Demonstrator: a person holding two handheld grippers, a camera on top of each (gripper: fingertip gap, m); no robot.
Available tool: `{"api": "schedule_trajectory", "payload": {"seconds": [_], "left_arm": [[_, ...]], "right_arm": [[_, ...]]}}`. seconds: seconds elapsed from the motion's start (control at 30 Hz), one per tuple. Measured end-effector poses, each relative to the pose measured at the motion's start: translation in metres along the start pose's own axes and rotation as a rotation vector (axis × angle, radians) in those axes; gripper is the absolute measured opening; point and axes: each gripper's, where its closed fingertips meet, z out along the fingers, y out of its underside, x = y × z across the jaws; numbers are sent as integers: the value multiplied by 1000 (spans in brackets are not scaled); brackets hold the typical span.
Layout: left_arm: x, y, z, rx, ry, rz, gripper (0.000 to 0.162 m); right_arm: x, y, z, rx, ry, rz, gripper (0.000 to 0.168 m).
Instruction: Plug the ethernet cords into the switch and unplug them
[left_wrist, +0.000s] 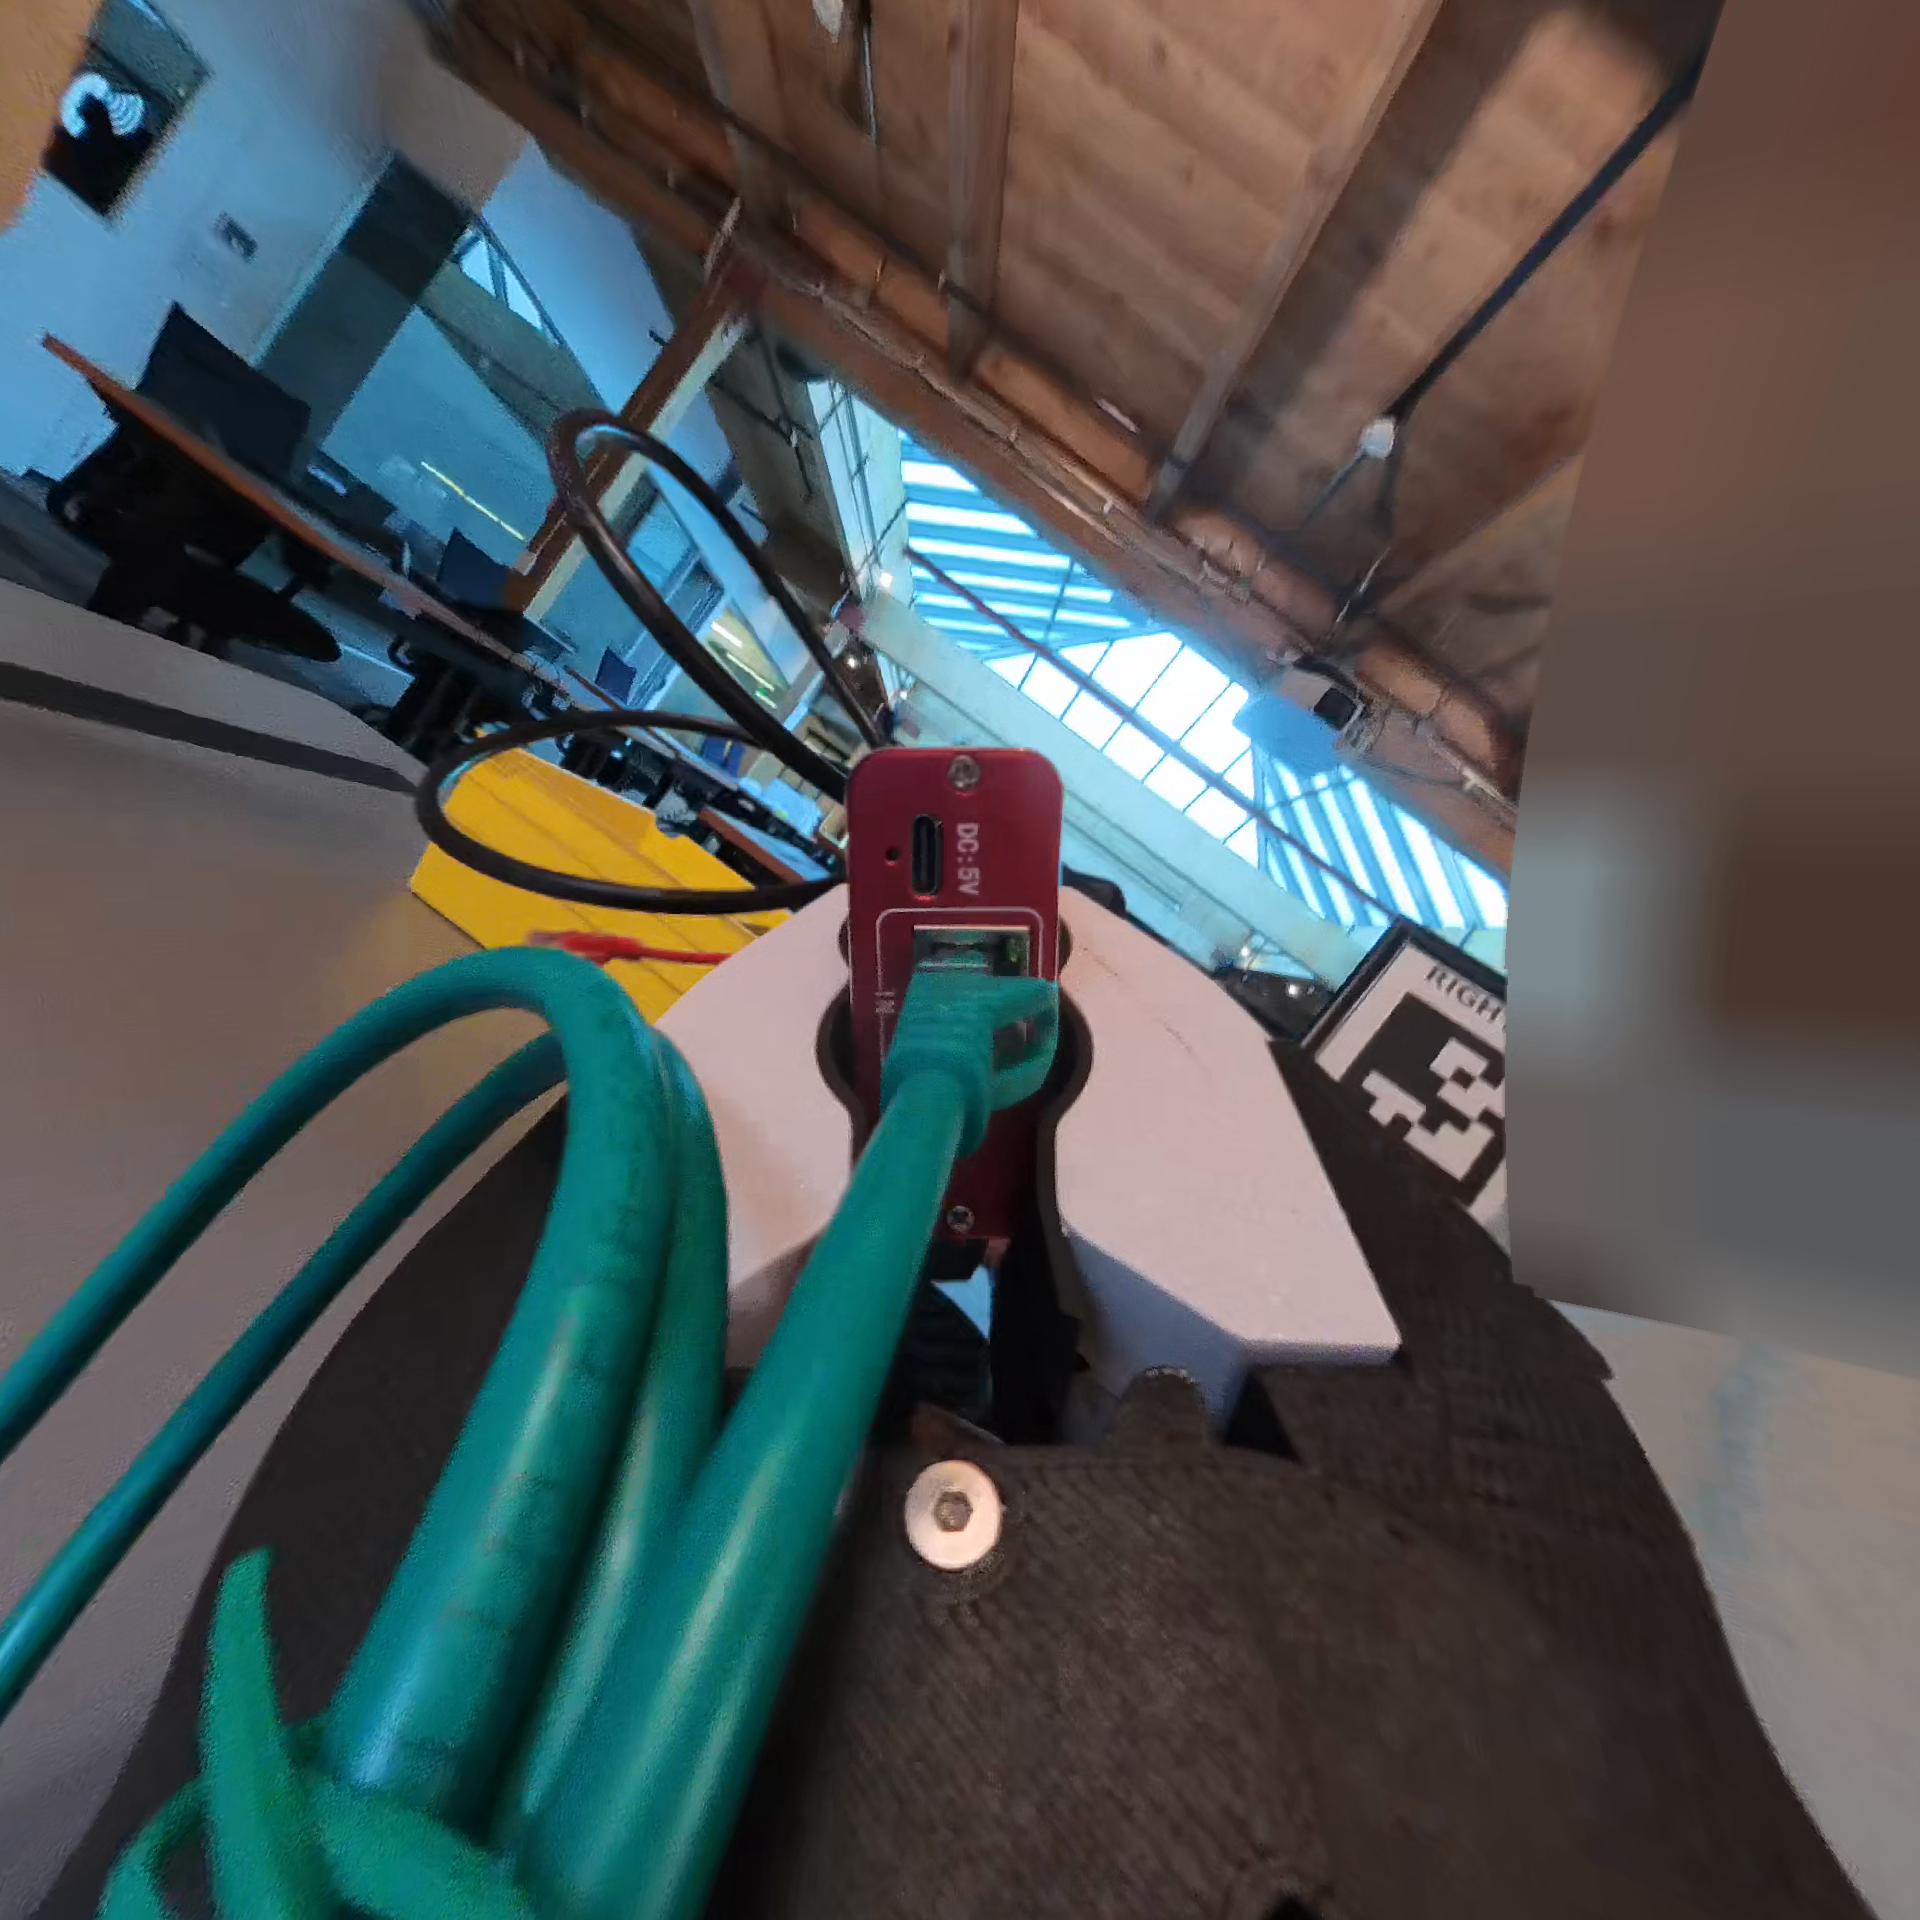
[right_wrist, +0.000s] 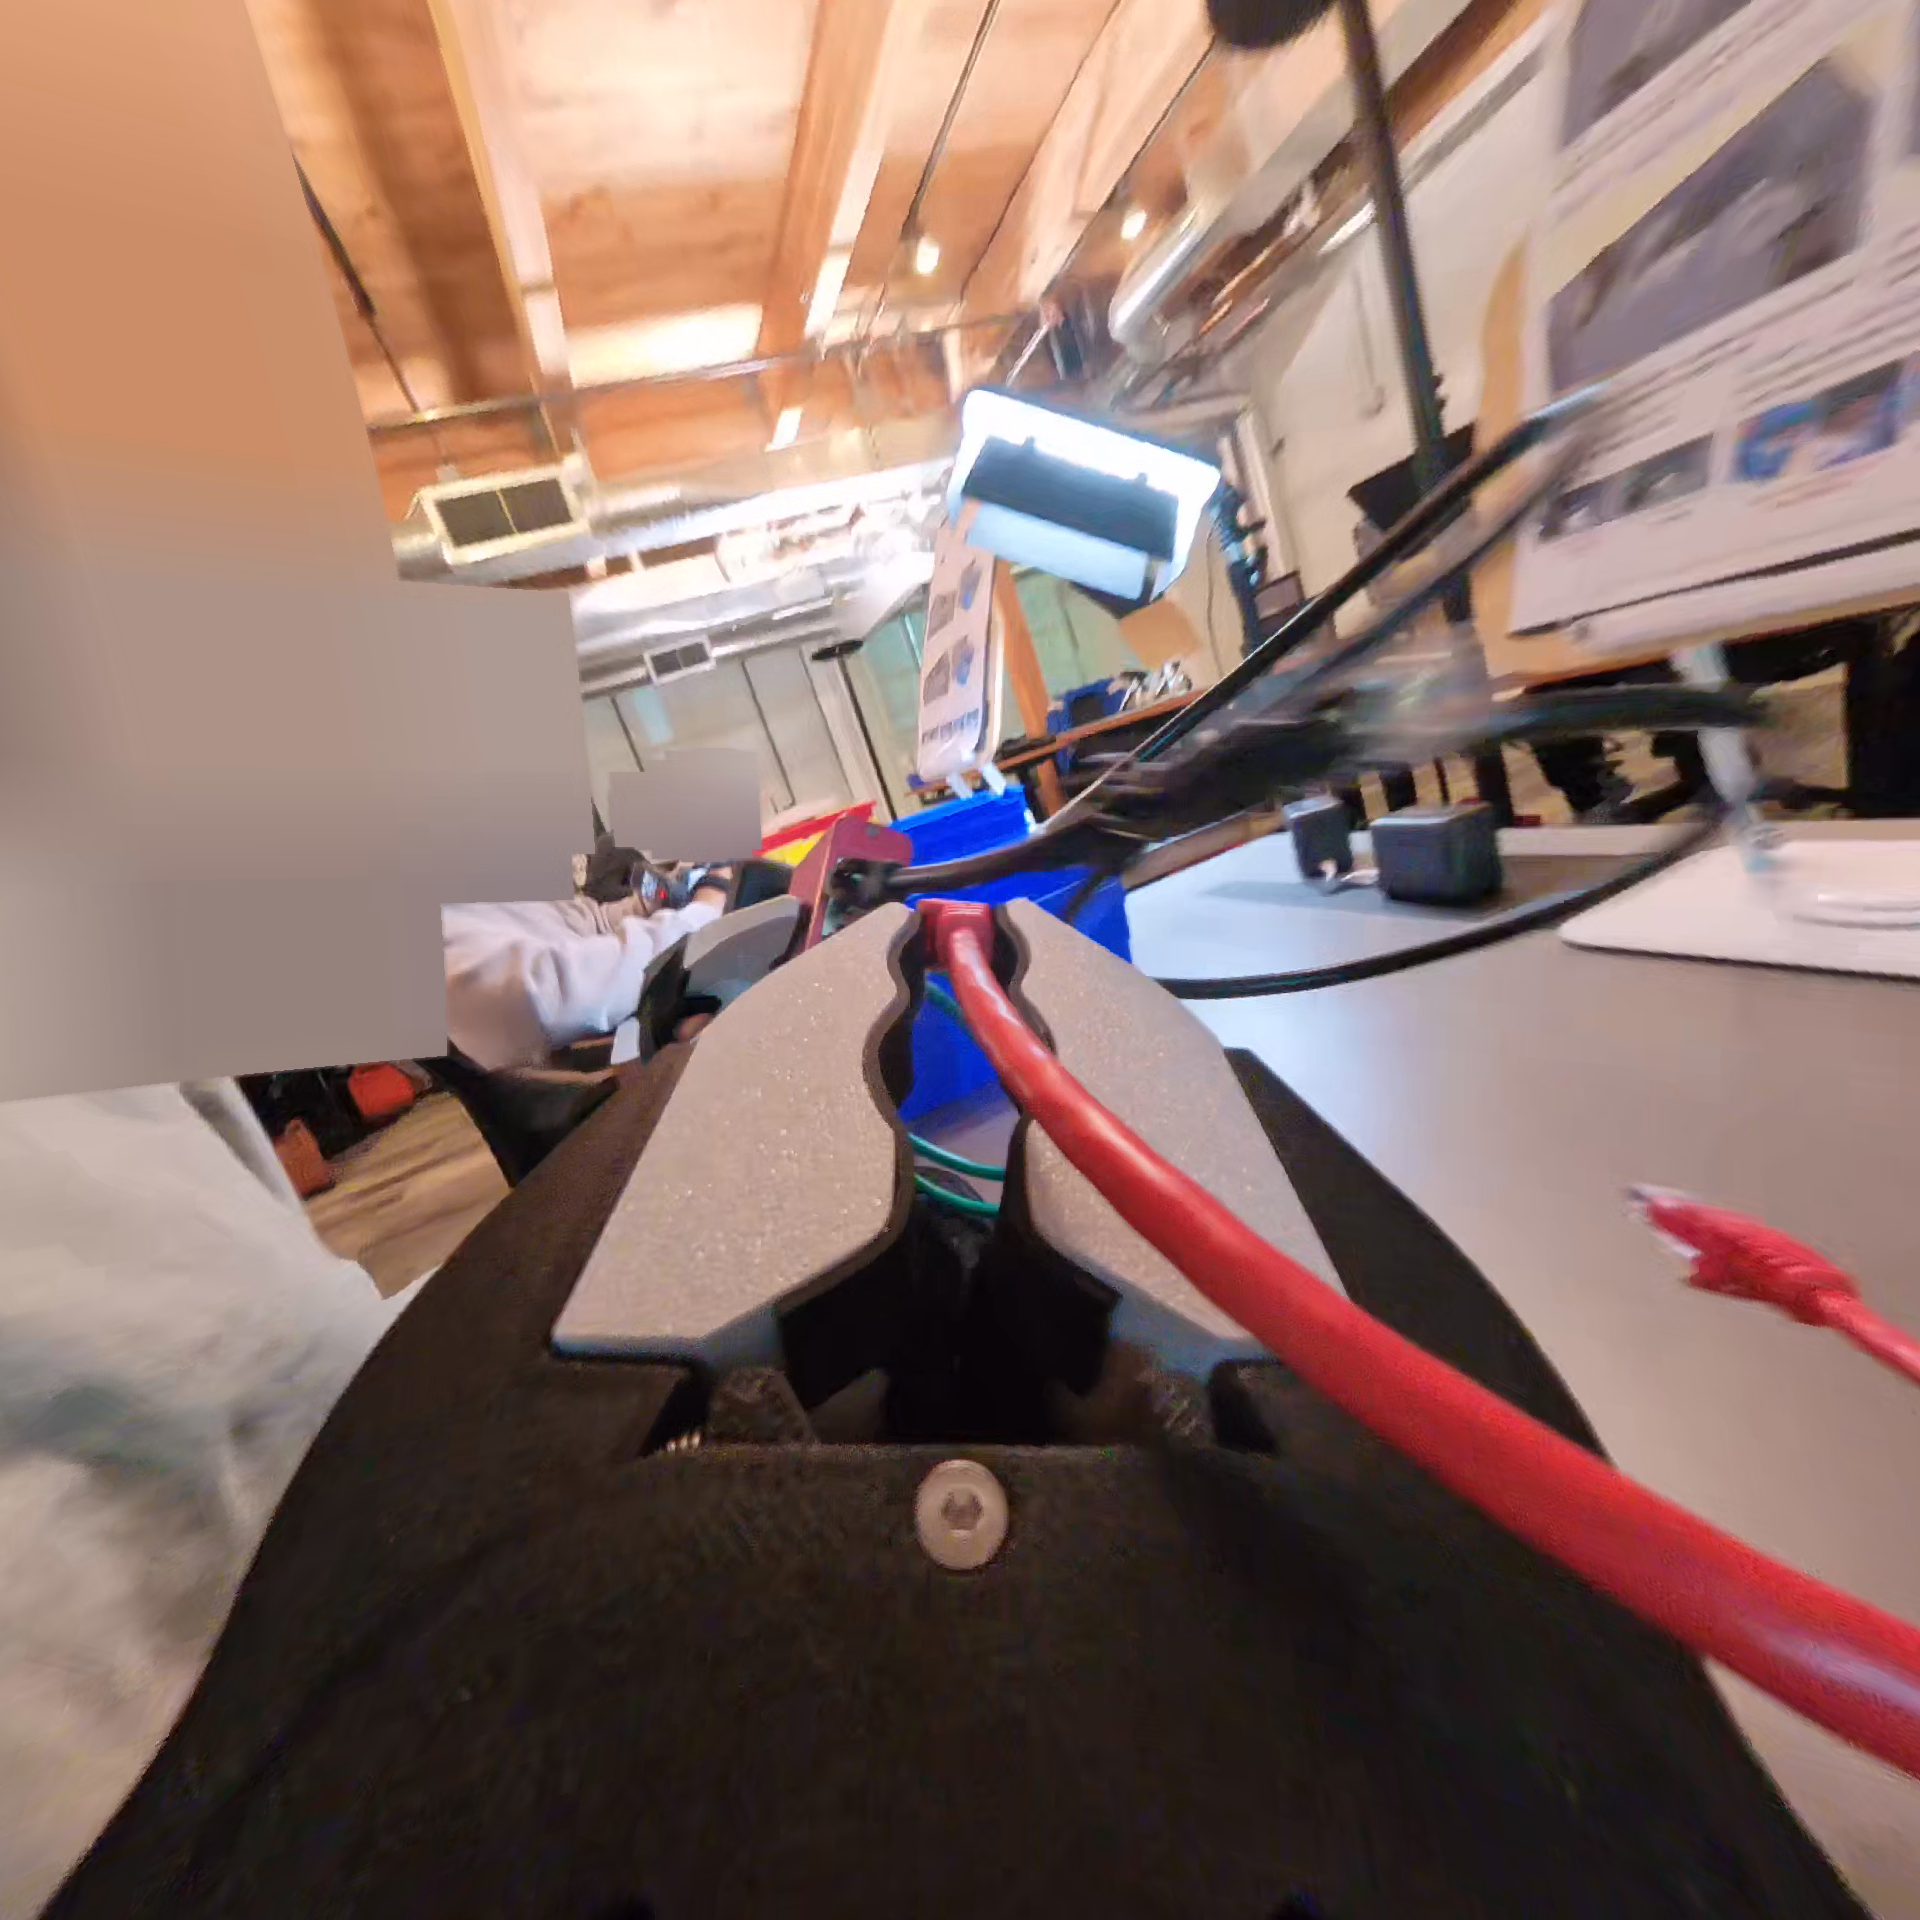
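While left jaws clamp the switch (left_wrist: 951, 935), right jaws pinch red cord (right_wrist: 1143, 1174)

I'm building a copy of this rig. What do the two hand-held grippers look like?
Both match: the left hand-held gripper and right hand-held gripper have pale grey, grainy fingers with wavy, black-edged inner faces, on a black textured body with a silver hex screw. A black-and-white square marker sits on the right one.

Matt red metal switch (left_wrist: 953, 894)
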Motion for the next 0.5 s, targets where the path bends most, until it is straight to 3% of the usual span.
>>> {"api": "schedule_trajectory", "payload": {"seconds": [0.1, 0.27, 0.5], "left_arm": [[-10, -5, -9, -30, -64, 62, 33], [-3, 5, -3, -55, -8, 57, 32], [-4, 3, -5, -35, 3, 30, 32]], "right_arm": [[7, -13, -30, -93, 39, -55, 11], [5, -40, -62, -279, 146, -221, 12], [67, -76, -158, -470, 714, -296, 13]]}}
